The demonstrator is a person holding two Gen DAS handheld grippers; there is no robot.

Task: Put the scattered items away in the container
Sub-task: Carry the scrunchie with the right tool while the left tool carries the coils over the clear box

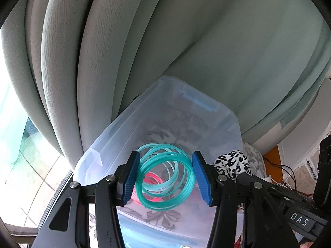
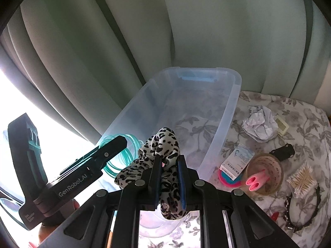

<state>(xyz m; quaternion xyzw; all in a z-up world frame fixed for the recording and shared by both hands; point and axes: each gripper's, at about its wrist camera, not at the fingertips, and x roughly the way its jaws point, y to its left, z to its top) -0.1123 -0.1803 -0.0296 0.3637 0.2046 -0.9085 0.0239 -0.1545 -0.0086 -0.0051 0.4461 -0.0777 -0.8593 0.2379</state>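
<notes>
In the left wrist view my left gripper (image 1: 165, 157) is shut on a bunch of teal plastic bangles (image 1: 165, 175), one blue pad on each side, over the near end of a clear plastic container (image 1: 132, 115). Something pink (image 1: 153, 180) lies in the container below the bangles. My right gripper (image 2: 168, 159) is shut on a leopard-print fabric scrunchie (image 2: 163, 144), just above the near rim of the container (image 2: 231, 107). The left gripper (image 2: 107, 150) with the bangles (image 2: 115, 161) sits close on its left. The scrunchie (image 1: 231, 162) also shows in the left wrist view.
Grey-green curtains (image 2: 124, 41) hang right behind the container. On the floral cloth (image 2: 300, 107) to its right lie crumpled paper (image 2: 259, 125), a small box (image 2: 236, 161), a brown cup (image 2: 266, 165), a black clip (image 2: 284, 152), cotton swabs (image 2: 302, 177) and a black headband (image 2: 304, 212).
</notes>
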